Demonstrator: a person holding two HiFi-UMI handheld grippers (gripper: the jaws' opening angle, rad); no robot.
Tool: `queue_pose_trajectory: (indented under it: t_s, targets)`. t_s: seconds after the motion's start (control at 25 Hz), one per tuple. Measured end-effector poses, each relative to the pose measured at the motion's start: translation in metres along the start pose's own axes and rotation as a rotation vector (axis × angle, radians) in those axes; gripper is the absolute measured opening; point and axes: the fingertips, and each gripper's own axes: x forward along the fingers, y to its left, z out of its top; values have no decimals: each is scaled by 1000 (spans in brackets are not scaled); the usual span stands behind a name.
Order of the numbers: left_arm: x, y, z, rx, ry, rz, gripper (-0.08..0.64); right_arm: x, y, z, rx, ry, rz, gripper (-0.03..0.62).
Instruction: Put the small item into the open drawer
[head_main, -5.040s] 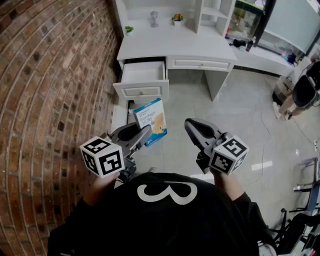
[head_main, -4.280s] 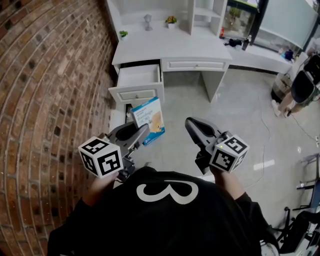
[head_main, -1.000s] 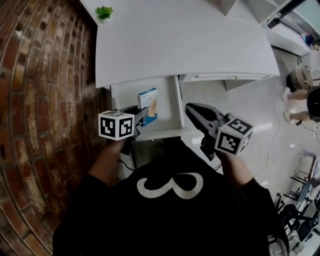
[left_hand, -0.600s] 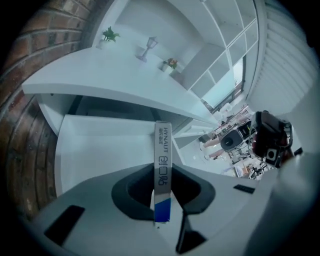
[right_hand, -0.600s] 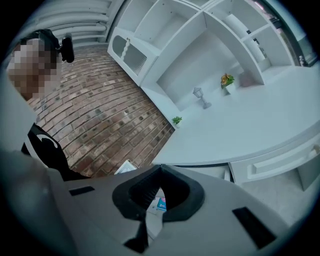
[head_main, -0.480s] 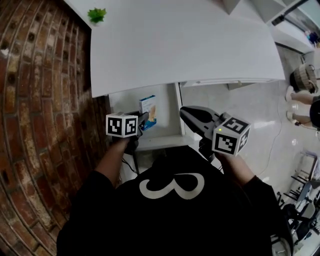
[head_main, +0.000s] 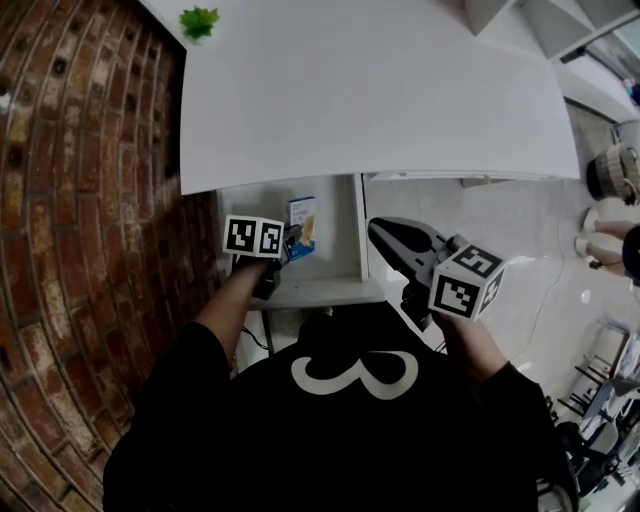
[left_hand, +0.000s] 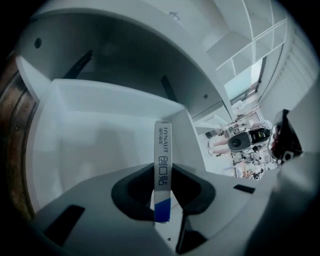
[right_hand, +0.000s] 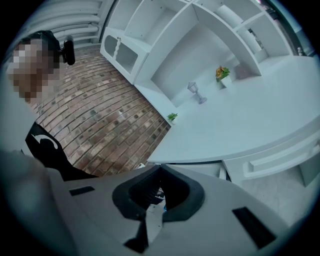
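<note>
The small item is a thin blue-and-white box (head_main: 302, 224). My left gripper (head_main: 291, 237) is shut on its lower end and holds it upright inside the open white drawer (head_main: 320, 292) under the desk's left side. In the left gripper view the box (left_hand: 162, 142) stands edge-on between the jaws, in front of the drawer's bare white back wall (left_hand: 100, 105). It hangs above the drawer floor; whether it touches I cannot tell. My right gripper (head_main: 376, 229) is shut and holds nothing, level at the drawer's right side, just under the desk edge; its closed tips (right_hand: 159, 169) point along the desk.
The white desk top (head_main: 370, 90) overhangs the drawer's back. A brick wall (head_main: 80, 200) runs close on the left. A small plant (head_main: 200, 20) stands at the desk's far left corner. A closed drawer front (right_hand: 280, 159) lies to the right. A person's legs (head_main: 600, 245) show far right.
My left gripper has gone down with the box, from above the drawer's rim into the drawer. The right gripper has drifted slightly lower beside it.
</note>
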Motion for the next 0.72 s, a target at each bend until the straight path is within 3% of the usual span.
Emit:
queue_pose_trajectory:
  t_s: [0.48, 0.72]
  targets:
    - [26, 18, -8, -58, 34, -1, 81, 0, -17, -17, 45, 10, -13, 9]
    - [29, 38, -10, -33, 46, 96, 130, 3, -18, -22, 54, 20, -11, 9]
